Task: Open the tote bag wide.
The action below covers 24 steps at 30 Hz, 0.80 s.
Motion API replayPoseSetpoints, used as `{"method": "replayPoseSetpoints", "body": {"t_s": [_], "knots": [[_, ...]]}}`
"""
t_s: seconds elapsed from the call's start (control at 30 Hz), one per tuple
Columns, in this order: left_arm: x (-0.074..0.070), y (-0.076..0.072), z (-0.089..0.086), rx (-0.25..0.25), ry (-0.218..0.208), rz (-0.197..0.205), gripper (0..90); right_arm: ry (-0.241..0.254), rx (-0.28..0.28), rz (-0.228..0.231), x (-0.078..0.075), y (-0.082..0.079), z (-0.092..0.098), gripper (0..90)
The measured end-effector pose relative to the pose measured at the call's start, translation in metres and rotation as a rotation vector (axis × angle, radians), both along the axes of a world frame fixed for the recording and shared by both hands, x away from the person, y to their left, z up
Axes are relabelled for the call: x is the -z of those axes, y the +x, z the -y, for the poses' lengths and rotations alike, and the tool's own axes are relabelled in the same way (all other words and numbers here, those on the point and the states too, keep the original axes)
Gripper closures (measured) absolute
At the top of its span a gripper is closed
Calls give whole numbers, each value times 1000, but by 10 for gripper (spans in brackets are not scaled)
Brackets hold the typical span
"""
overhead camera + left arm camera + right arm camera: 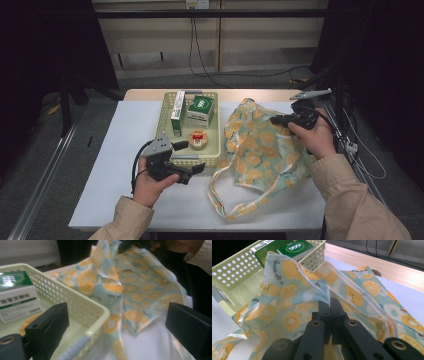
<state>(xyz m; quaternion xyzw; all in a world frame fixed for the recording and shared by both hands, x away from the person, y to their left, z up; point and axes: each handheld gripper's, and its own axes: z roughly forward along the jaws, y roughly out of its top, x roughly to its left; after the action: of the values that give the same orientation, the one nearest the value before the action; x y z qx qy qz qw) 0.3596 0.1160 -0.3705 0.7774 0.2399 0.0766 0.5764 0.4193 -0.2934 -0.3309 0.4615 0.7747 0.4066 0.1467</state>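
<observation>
The desk [125, 165] has a white top surface; a strip of bare light wood shows along its far edge; grey floor [40, 150] surrounds it. Two things lie directly on the white surface: a pale yellow perforated basket [216, 150] at the centre, toward the far edge, and a fabric bag [260, 150] printed with orange slices on a pale blue-green ground, to the right of the basket. The bag touches the basket's right wall; its body lies crumpled and partly raised at the upper edge; its handle loop [220, 200] trails flat toward the near edge. The left portion of the surface is bare.
</observation>
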Motion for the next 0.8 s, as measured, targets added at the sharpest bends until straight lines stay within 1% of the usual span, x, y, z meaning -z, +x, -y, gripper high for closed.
{"method": "replayPoseSetpoints", "body": {"t_s": [0.03,0.13,0.2,0.23,0.3,0.37,0.47,0.57,0.6,0.63,0.7,0.8], "knots": [[-1,3,-1,-5,0,-6,51,5,-1,1,0,0,0,898],[-6,13,-4,-12,2,-5,51,13,5,-1,0,2,-1,898],[-8,19,-6,-24,0,-20,51,18,3,2,0,3,-2,898],[-10,24,-7,-32,-1,-20,51,19,1,3,0,3,-3,898],[-12,32,-8,-36,15,-29,51,14,3,6,-1,4,-3,898],[-13,41,-9,-56,35,-36,51,16,10,11,-1,5,-2,898],[-13,52,-8,-55,53,-44,51,21,18,14,-2,6,0,898],[-10,64,-4,-50,54,-59,51,23,19,11,-2,6,1,898],[-9,67,-2,-51,61,-57,51,30,20,14,-2,6,1,898],[-9,70,-1,-53,62,-65,48,37,23,14,-2,6,1,898],[-7,76,3,-57,72,-66,46,43,22,19,-4,7,1,898],[-4,83,7,-47,90,-72,43,48,20,28,-7,7,-1,898]]}}
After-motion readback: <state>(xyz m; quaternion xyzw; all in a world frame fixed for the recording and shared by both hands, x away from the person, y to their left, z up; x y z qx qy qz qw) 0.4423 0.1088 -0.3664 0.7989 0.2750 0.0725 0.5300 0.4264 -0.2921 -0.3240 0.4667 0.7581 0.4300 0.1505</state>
